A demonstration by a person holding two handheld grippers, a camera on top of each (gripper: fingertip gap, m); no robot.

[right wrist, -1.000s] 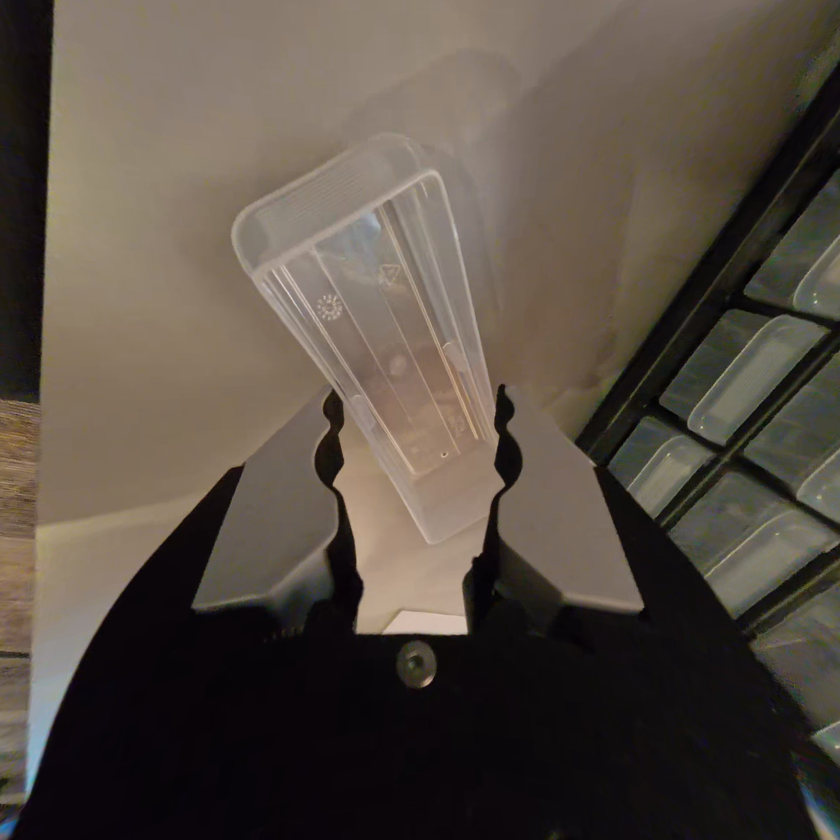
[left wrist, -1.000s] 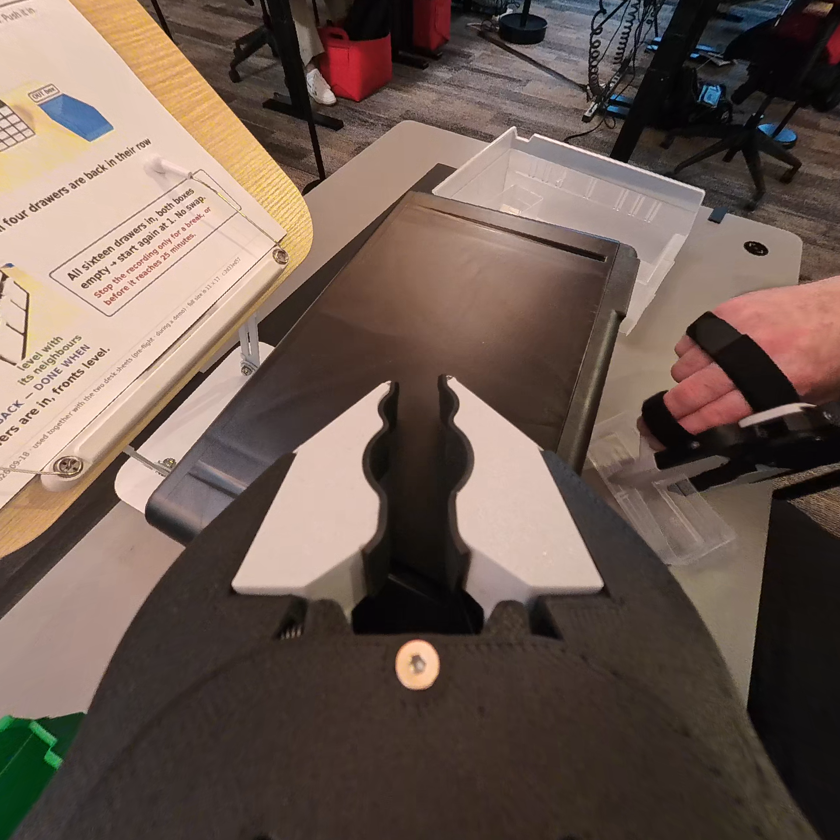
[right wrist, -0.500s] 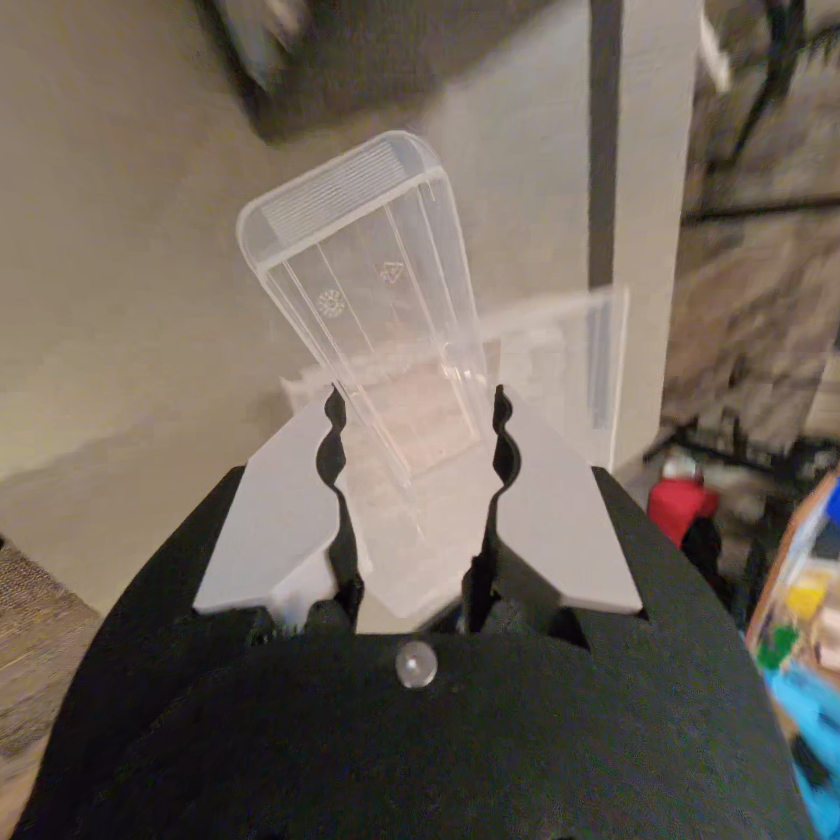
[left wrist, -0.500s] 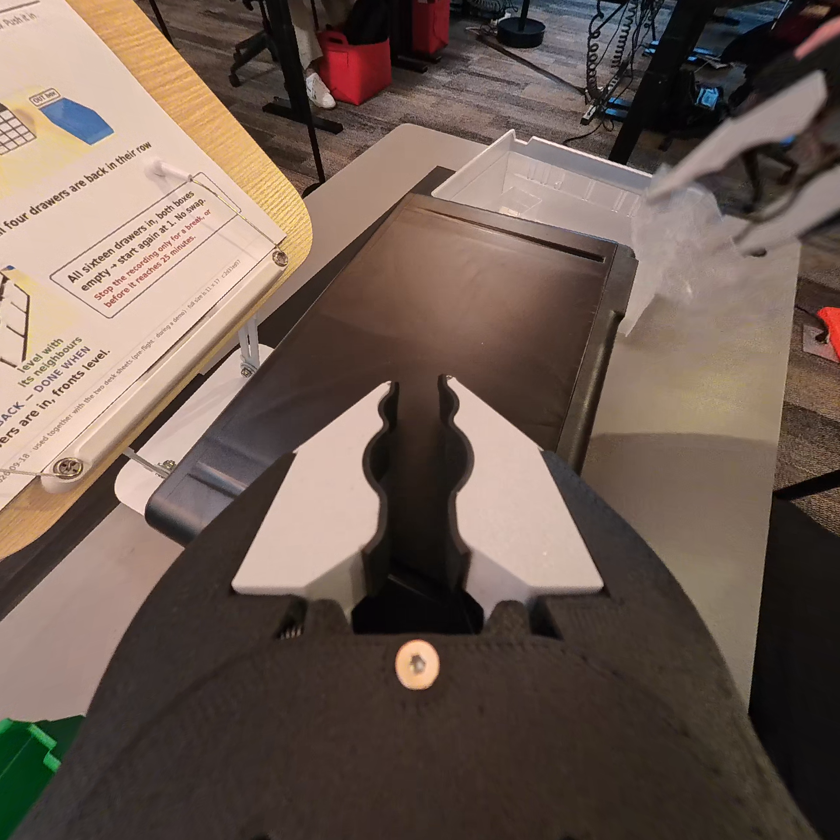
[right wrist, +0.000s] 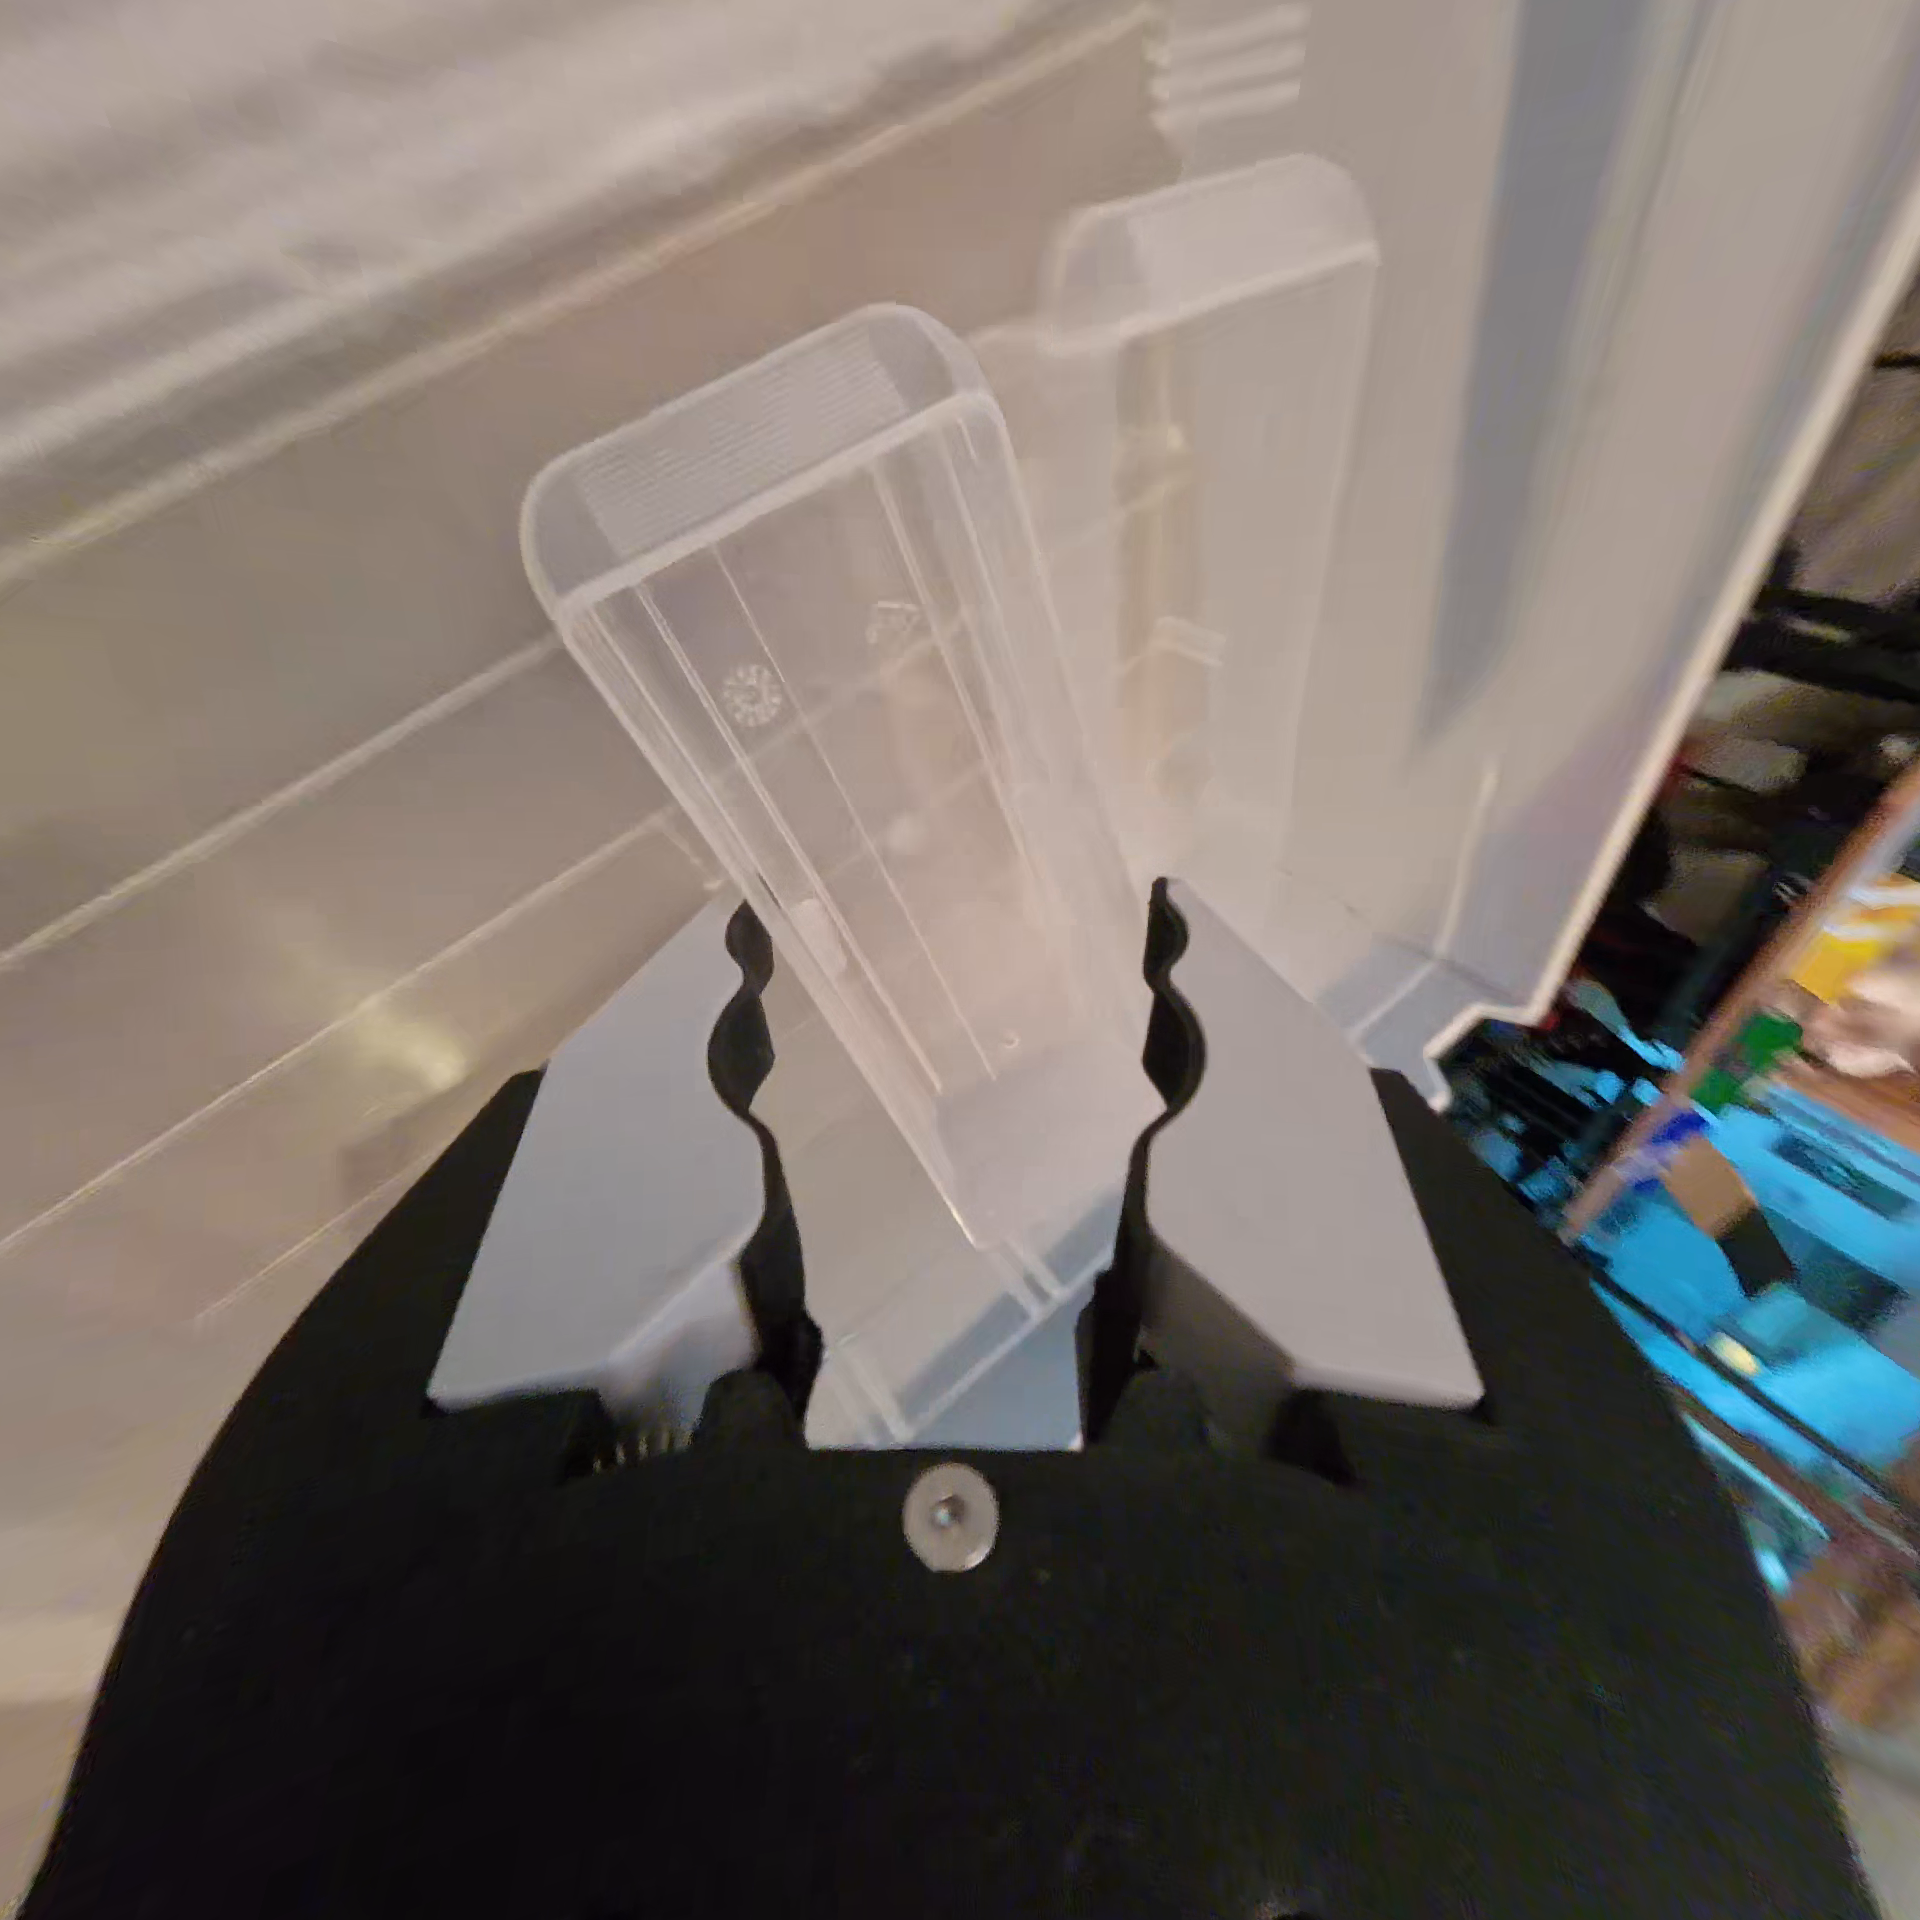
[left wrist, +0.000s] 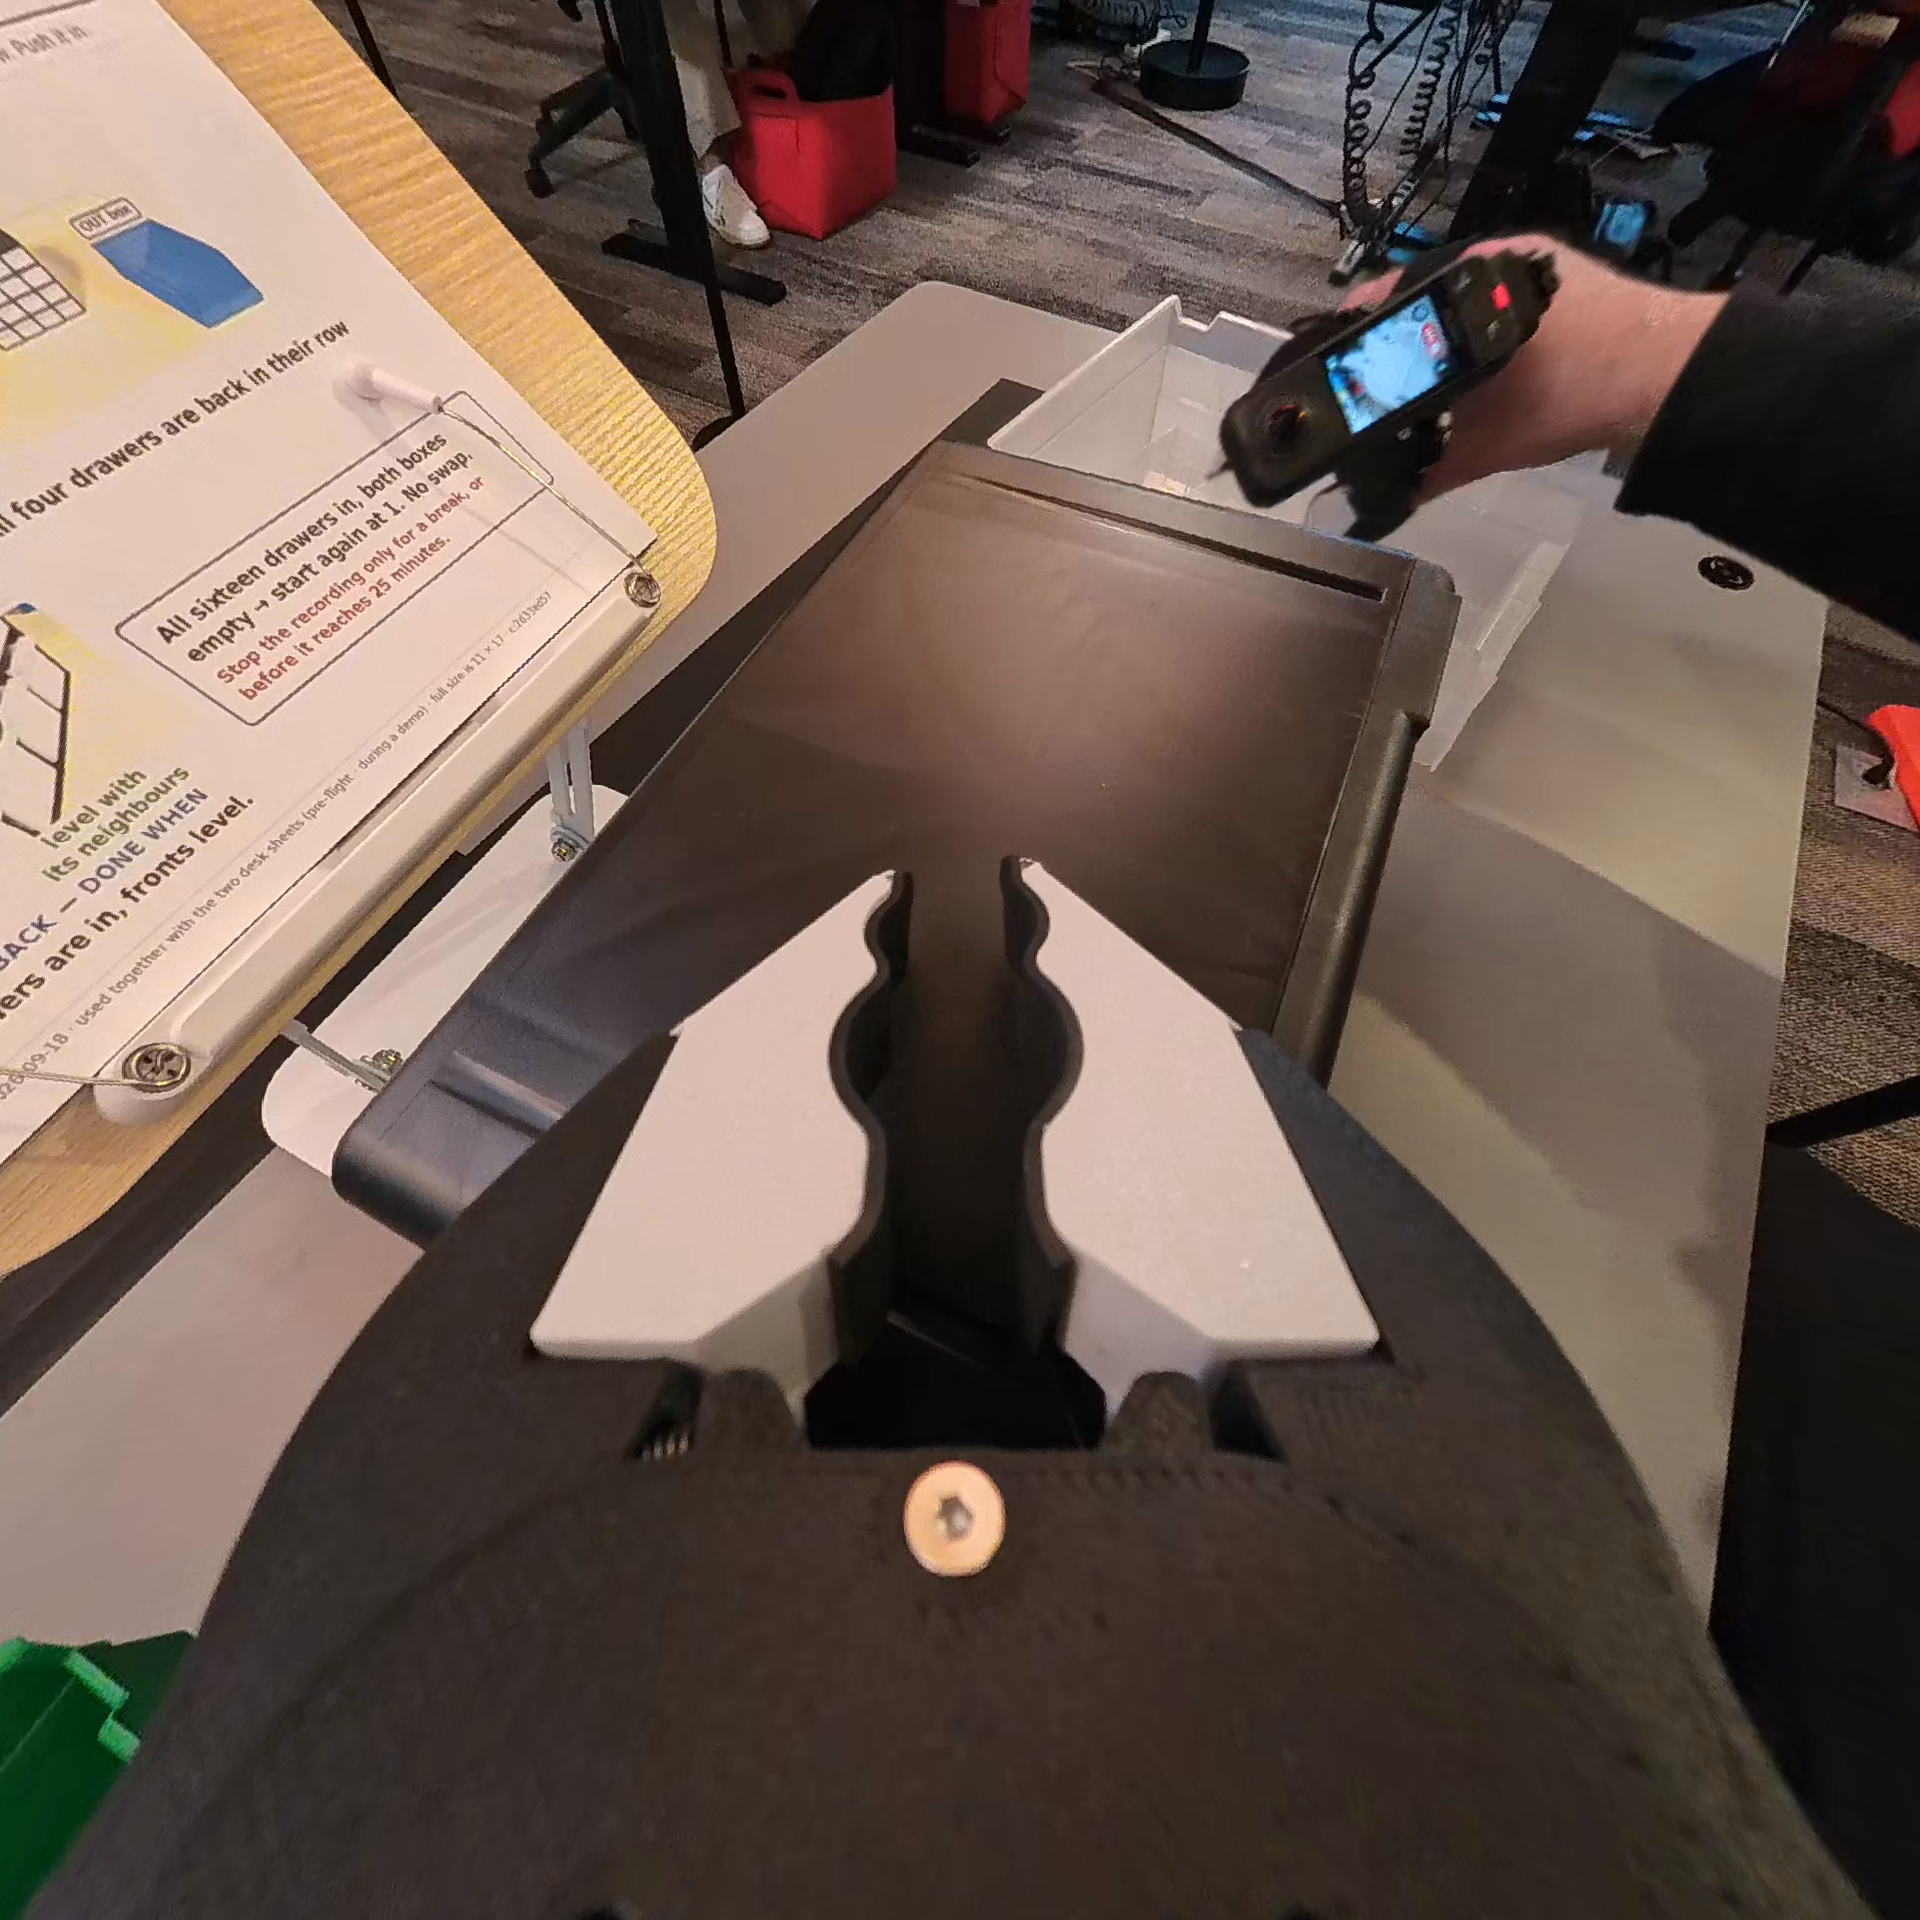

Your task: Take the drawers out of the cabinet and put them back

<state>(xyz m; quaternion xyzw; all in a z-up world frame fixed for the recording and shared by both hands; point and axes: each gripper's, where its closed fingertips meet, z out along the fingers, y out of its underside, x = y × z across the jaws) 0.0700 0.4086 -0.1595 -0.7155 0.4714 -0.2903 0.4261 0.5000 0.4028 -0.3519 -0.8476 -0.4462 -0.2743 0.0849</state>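
The black cabinet (left wrist: 1039,707) lies under my left gripper (left wrist: 954,871), which hovers over its top with the jaws nearly together and nothing visible between them. My right gripper (right wrist: 951,899) is shut on a clear plastic drawer (right wrist: 831,675), which sticks out forward and tilts left. It holds the drawer inside the white bin (right wrist: 312,582), next to another clear drawer (right wrist: 1216,343). In the left wrist view a hand holds the right gripper (left wrist: 1382,384) over the white bin (left wrist: 1122,405) beyond the cabinet's far end.
An instruction sheet on a wooden board (left wrist: 260,520) stands at the left. A green bin corner (left wrist: 52,1745) shows at the lower left. The grey table (left wrist: 1558,987) runs along the cabinet's right. Red bags (left wrist: 810,145) and chair legs are on the floor beyond.
My right gripper has closed on the clear drawer on the table beside the cabinet, lifted it and carried it into the white bin. The left gripper has not moved.
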